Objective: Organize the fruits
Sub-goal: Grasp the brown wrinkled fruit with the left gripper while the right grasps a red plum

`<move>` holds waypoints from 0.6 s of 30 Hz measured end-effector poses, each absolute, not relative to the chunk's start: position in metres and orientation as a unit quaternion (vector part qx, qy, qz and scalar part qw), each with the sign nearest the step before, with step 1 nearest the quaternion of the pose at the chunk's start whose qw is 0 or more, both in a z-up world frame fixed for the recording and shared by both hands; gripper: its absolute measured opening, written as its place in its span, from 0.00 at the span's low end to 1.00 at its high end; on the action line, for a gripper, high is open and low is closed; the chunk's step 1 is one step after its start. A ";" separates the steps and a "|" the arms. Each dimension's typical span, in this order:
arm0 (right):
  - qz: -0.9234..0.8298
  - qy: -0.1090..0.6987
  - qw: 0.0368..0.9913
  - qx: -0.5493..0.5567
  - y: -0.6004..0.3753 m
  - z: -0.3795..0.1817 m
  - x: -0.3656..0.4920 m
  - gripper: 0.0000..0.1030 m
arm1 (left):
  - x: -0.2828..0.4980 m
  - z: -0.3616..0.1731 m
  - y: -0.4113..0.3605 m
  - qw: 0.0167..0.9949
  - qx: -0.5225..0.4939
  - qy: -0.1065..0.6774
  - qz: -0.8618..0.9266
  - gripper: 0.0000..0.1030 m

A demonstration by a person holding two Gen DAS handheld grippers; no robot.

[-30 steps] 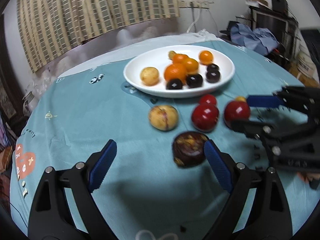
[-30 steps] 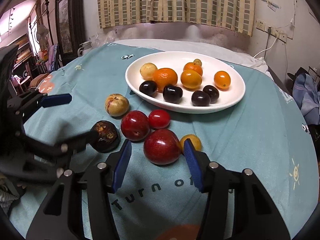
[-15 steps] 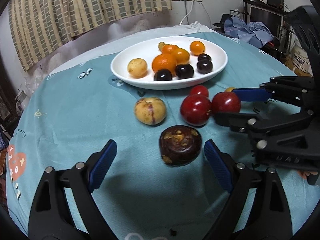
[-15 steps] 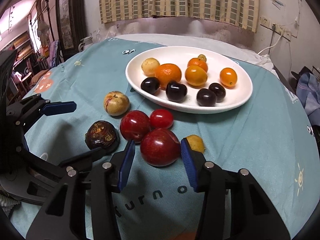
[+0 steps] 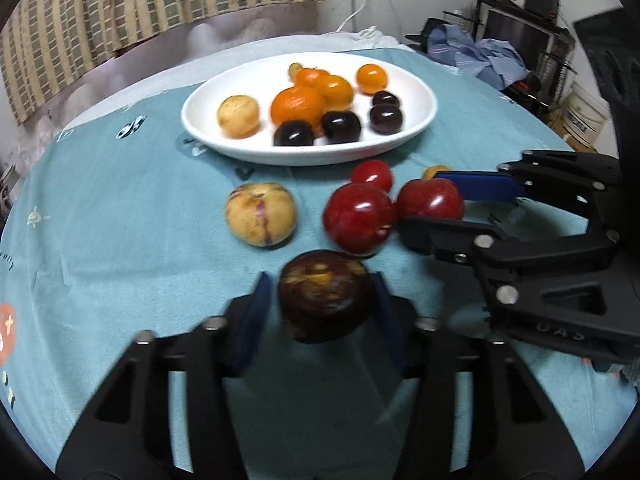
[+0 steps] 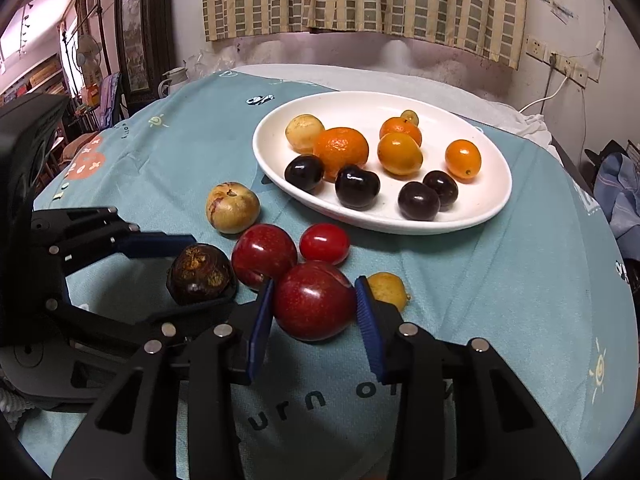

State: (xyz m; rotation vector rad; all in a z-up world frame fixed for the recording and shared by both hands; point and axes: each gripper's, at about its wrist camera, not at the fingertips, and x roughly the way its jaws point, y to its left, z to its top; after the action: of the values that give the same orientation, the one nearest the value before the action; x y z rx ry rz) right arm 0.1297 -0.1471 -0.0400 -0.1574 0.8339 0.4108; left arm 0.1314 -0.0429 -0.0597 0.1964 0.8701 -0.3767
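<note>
Both tongs are going for loose fruit just in front of the white plate [image 6: 472, 216], which makes sense since the plate is clearly where everything is being collected. The left gripper [image 5: 320, 308] has just been closing and now its blue pads look pressed on the dark brown fruit [image 5: 324, 300], a squat, rough-skinned thing with orange flecks, sitting on the cloth well in front of the plate. The right gripper [image 6: 314, 316] has been closing too, and the big glossy red fruit [image 6: 314, 306] fills the gap between its pads, touching on both sides as far as I can tell. Beside that one, nearer the plate, are another shiny red fruit [image 6: 264, 254], a small red one [image 6: 324, 243] and a pale yellow fruit with a purple streak [image 5: 260, 214]. Already on the plate: dimpled oranges [image 6: 341, 151] and smooth near-black plums [image 6: 357, 186]. All of it rests on a soft teal printed tablecloth [image 6: 500, 280], slightly creased.
</note>
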 end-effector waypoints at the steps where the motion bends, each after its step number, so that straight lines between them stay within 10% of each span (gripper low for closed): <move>1: 0.198 0.400 0.892 -0.073 -0.148 -0.039 0.129 0.39 | 0.130 -0.059 -0.044 0.886 0.098 0.416 -0.179 0.45; 18: 0.204 0.380 0.901 0.046 -0.195 -0.011 0.126 0.39 | 0.122 -0.041 -0.024 0.907 0.052 0.384 -0.163 0.45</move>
State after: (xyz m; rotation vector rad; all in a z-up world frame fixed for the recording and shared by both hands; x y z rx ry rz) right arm 0.1256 -0.1948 -0.0107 0.0947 0.7866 0.4213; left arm 0.1221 -0.0235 -0.0410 0.1082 0.7931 -0.3372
